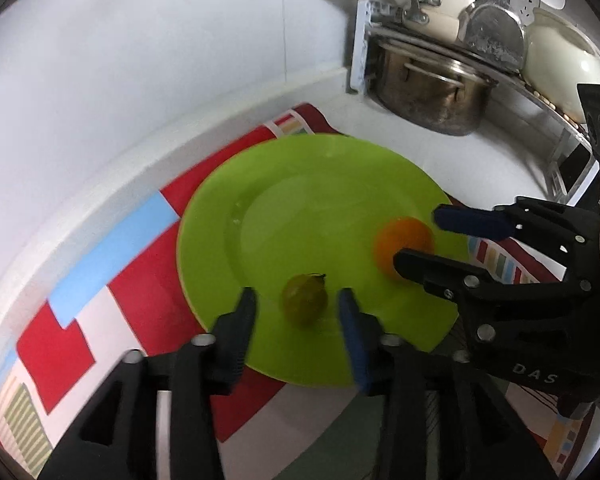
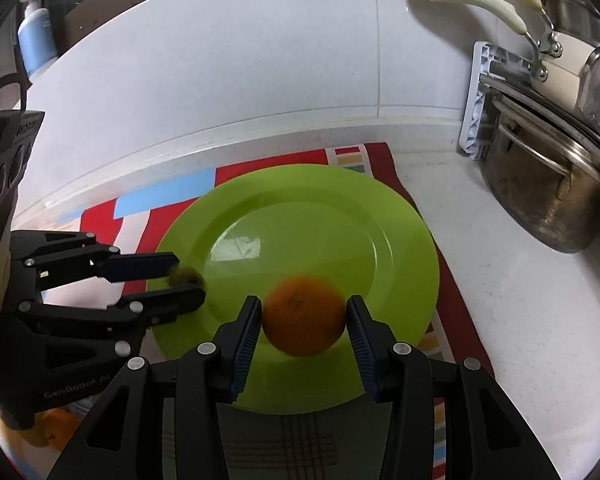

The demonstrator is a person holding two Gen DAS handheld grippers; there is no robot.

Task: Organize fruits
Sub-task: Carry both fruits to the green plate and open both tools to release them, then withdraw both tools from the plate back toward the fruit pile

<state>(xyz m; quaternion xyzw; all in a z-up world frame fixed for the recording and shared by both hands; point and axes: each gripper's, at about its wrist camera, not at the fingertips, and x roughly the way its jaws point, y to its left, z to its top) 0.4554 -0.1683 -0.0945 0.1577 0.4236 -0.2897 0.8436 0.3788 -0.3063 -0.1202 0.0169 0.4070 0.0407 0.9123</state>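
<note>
A green plate [image 1: 300,184] [image 2: 340,208] lies on a colourful cloth. A small green fruit [image 1: 304,298] [image 2: 186,276] sits on the plate between the fingers of my left gripper [image 1: 296,304] [image 2: 180,278], which is open with gaps on both sides of it. An orange [image 1: 400,246] [image 2: 304,316] sits between the fingers of my right gripper [image 2: 304,320] [image 1: 416,236]. The right jaws stand open around the orange, with the pads close to its sides. Both fruits look blurred.
A patterned red, white and blue cloth [image 1: 112,304] [image 2: 376,156] covers the white counter by the tiled wall. A steel pot [image 1: 432,88] [image 2: 548,188] and a rack of cookware stand at the right. A blue bottle [image 2: 36,36] stands far left. Other orange fruit [image 2: 56,428] lies under the left gripper.
</note>
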